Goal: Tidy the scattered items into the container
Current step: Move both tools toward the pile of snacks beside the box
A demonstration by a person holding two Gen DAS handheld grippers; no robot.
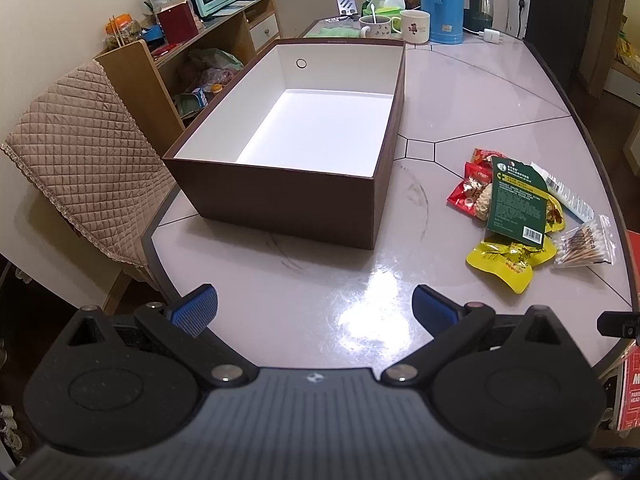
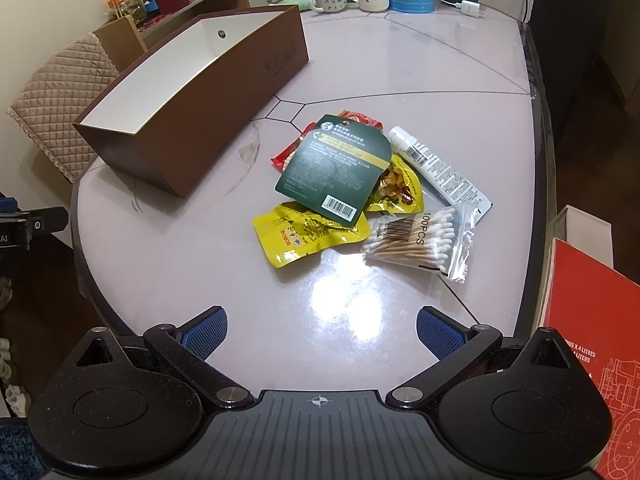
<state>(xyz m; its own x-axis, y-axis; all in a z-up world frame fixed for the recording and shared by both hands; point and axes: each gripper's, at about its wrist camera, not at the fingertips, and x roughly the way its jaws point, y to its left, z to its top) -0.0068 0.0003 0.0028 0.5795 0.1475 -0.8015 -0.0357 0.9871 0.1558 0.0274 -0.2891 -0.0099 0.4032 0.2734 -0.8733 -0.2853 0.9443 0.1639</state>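
From the left wrist view, the left claw (image 1: 315,311) is seen spread wide and empty, held low over the near edge of the counter (image 1: 472,92) and aimed level toward the brown box (image 1: 280,204), which stands open-topped with nothing visible on its white floor. The scattered pile lies well to the right of this claw, just beside the box's near right corner; no item has yet been moved, so the step in hand is judged to be a first pick. From the right wrist view, the right claw (image 2: 322,333) is likewise seen parted wide and carrying nothing, poised above bare counter short of the pile and pointed straight at it. The green card (image 2: 334,170) rests on top of the yellow pouches (image 2: 310,236) and red packets (image 2: 360,118); the cotton swab bag (image 2: 420,240) and the white tube (image 2: 438,168) lie at the pile's right side, overlapping one another. It is advised that the topmost or outermost item be taken first, the swab bag being nearest and free-edged, and pinched across its narrow width so that flat neighbours are not dragged.
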